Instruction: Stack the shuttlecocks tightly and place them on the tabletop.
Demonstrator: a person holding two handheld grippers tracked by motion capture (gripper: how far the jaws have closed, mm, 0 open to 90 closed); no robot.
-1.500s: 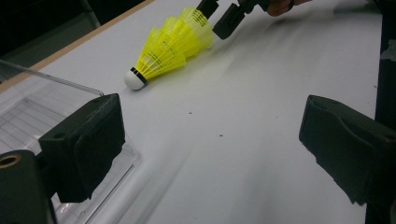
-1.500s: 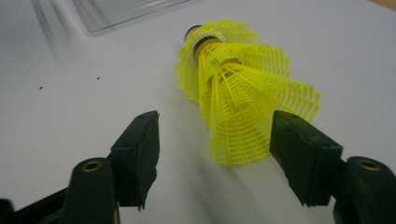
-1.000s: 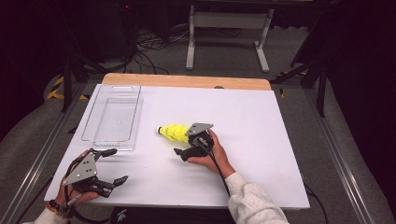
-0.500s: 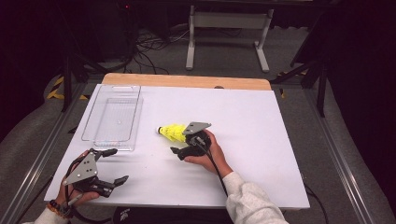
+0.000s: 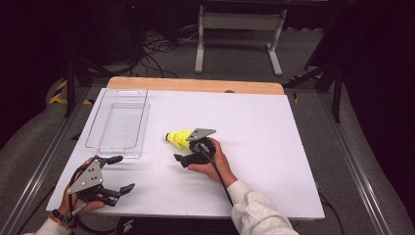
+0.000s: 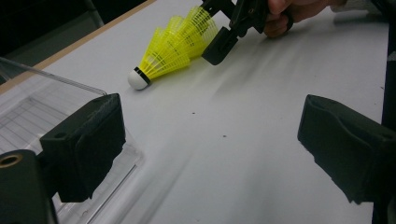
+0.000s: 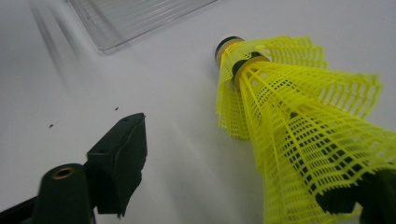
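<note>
Yellow mesh shuttlecocks (image 5: 178,138), nested into one another, lie on their side on the white table (image 5: 254,127), white tip toward the clear tray. My right gripper (image 5: 185,149) is open at their wide end. In the right gripper view the shuttlecocks (image 7: 299,126) cover the right jaw with their skirt, and the left jaw stands well clear on bare table; the right gripper (image 7: 233,182) holds nothing. My left gripper (image 5: 122,173) rests open near the front left corner. From the left gripper view (image 6: 210,149) the shuttlecocks (image 6: 175,42) and the right gripper (image 6: 224,32) lie ahead.
A clear plastic tray (image 5: 142,129) with nothing in it sits at the table's left, just beyond the left gripper (image 6: 28,107); its corner shows at the top of the right gripper view (image 7: 135,18). A wooden strip (image 5: 195,84) edges the far side of the table.
My right gripper has edged a little to the left, closer against the shuttlecocks' skirt. The left gripper has stayed where it was.
</note>
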